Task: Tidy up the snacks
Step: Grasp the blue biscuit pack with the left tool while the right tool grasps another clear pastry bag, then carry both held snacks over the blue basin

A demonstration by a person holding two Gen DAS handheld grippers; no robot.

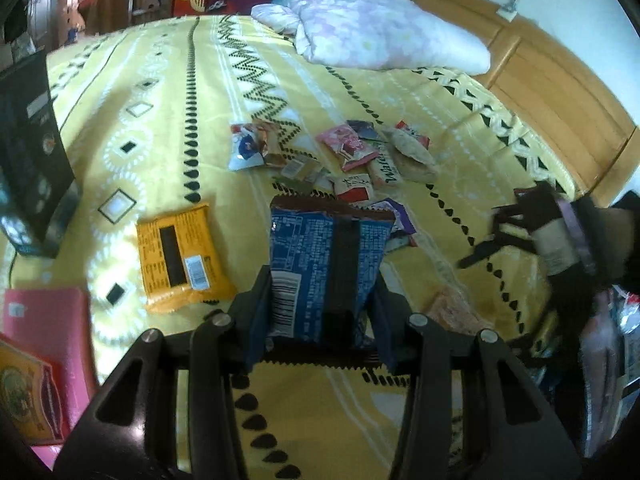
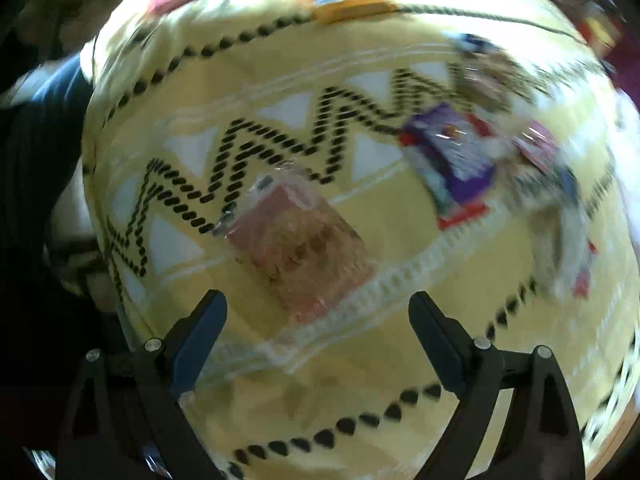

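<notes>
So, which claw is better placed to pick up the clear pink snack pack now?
The right claw. It is open and empty, pointing down just over the clear pink pack. The left claw is already shut on the blue packet.

A snack packet [image 1: 324,276] is held between the jaws of the left gripper [image 1: 320,304], above the bedsheet [image 1: 168,92]. To its left, a flat packet [image 1: 180,258] is laid on the sheet; further left, a box [image 1: 34,152] is stood upright. Behind the held packet, a heap of small snack packets [image 1: 340,156] is spread. A folded quilt [image 1: 380,28] is placed behind that, against the headboard [image 1: 552,80]. The right gripper [image 2: 316,340] is held wide over a clear-wrapped snack [image 2: 300,248], with the heap to its right.
</notes>
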